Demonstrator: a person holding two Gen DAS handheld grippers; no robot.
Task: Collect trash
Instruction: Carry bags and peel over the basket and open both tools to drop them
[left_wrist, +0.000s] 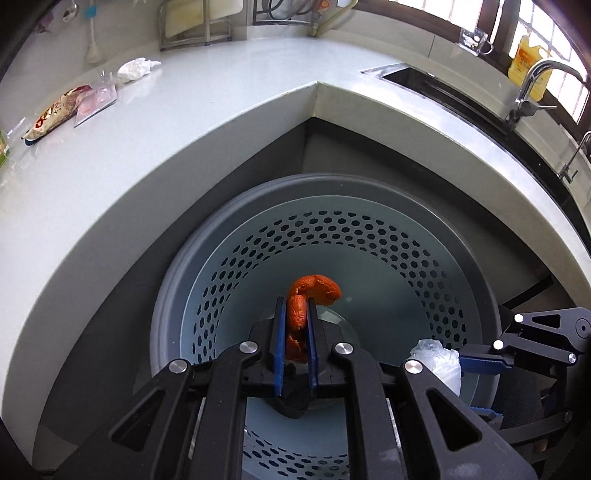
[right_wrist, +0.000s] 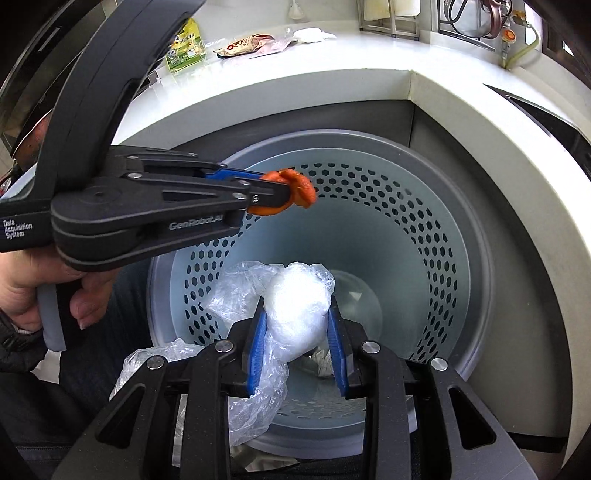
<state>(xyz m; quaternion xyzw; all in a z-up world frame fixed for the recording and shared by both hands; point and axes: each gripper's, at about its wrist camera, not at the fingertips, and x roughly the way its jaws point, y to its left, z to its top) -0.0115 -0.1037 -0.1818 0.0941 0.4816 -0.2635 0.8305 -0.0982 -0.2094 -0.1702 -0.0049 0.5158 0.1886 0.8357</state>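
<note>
A grey perforated trash bin (left_wrist: 369, 206) stands on the floor in the inner corner of the white counter. My left gripper (left_wrist: 296, 303) hangs over its mouth, shut on a curled orange peel (left_wrist: 317, 288). In the right wrist view the left gripper (right_wrist: 275, 190) reaches in from the left, held by a hand (right_wrist: 37, 280), with the orange peel (right_wrist: 301, 192) sticking out past its tips. My right gripper (right_wrist: 297, 311) is shut on a crumpled clear plastic bag (right_wrist: 295, 295) above the bin's (right_wrist: 476, 236) near side. That bag (left_wrist: 439, 358) also shows beside the right gripper (left_wrist: 480, 360).
On the counter lie a snack wrapper (left_wrist: 55, 114), a clear plastic pack (left_wrist: 99, 96), a white tissue (left_wrist: 135, 68) and a green carton (right_wrist: 184, 48). A sink (left_wrist: 443, 88) with a faucet (left_wrist: 535, 85) and a yellow bottle (left_wrist: 524, 66) lies to the right.
</note>
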